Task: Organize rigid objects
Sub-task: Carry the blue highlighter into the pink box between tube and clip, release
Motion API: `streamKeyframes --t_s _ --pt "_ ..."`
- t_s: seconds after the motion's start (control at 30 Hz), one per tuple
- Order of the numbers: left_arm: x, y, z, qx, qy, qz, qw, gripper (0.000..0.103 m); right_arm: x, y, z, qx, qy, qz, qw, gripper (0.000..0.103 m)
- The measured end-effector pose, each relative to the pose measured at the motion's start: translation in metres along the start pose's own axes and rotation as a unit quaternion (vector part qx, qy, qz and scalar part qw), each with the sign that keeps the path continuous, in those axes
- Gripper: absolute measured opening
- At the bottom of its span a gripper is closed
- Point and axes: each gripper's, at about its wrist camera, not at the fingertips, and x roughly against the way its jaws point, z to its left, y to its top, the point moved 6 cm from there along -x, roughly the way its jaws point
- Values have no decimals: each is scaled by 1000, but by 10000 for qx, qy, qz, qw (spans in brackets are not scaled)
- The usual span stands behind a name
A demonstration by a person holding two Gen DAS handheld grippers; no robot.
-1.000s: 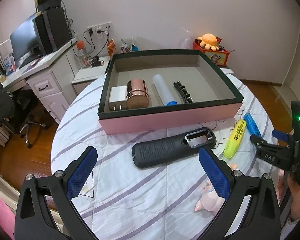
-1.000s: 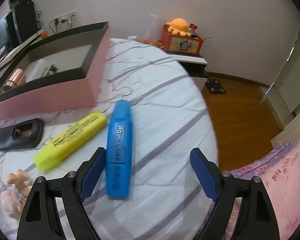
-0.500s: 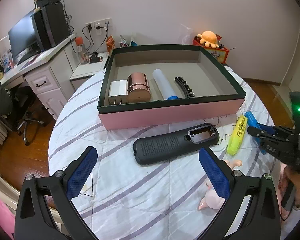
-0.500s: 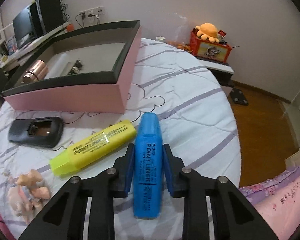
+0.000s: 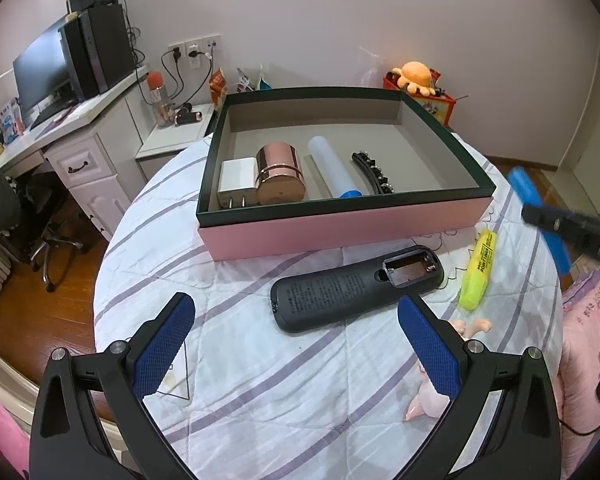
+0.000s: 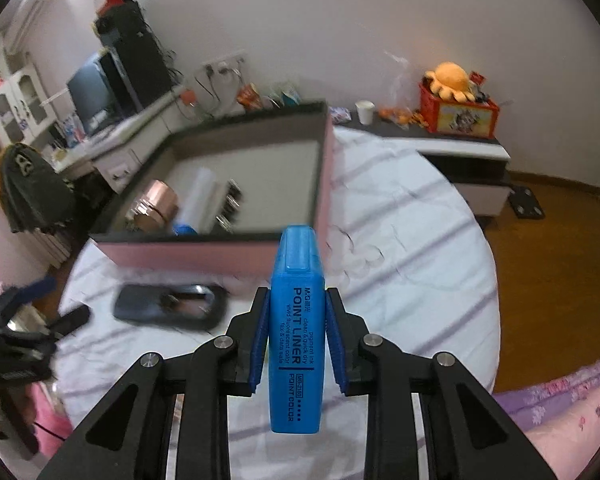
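My right gripper (image 6: 296, 316) is shut on the blue highlighter (image 6: 298, 320), held clear above the striped bedcover; in the left wrist view the same highlighter (image 5: 534, 204) hangs at the far right in that gripper (image 5: 556, 224). The pink box with a dark rim (image 5: 340, 228) holds a white charger (image 5: 236, 182), a copper cylinder (image 5: 280, 176), a white tube (image 5: 332, 170) and a black hair clip (image 5: 374, 174). In front of it lie a black remote (image 5: 356, 288) and a yellow highlighter (image 5: 478, 270). My left gripper (image 5: 296, 340) stands open over the cover, empty.
A small pink doll (image 5: 436, 388) lies near my left gripper's right finger. The round bed's edge (image 5: 104, 280) drops to a wooden floor. A white desk (image 5: 72, 148) with a monitor stands at the left, a low shelf (image 6: 460, 148) with a red toy box behind.
My right gripper closed on the blue highlighter and lifted it off the cover, tilting up toward the box. The left gripper stayed open and nearly still.
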Motion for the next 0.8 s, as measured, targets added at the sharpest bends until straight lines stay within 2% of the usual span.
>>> streamKeyframes --t_s 0.27,0.57,0.8 --pt "-5 7 17 88 13 -55 9999 102 -4 49 29 290 118 -253 9992 27" --pt "-18 10 61 567 114 -31 9983 103 -46 82 41 402 187 -84 9990 27" --pt "-39 10 63 555 13 144 9984 102 -83 95 41 390 126 205 9989 27"
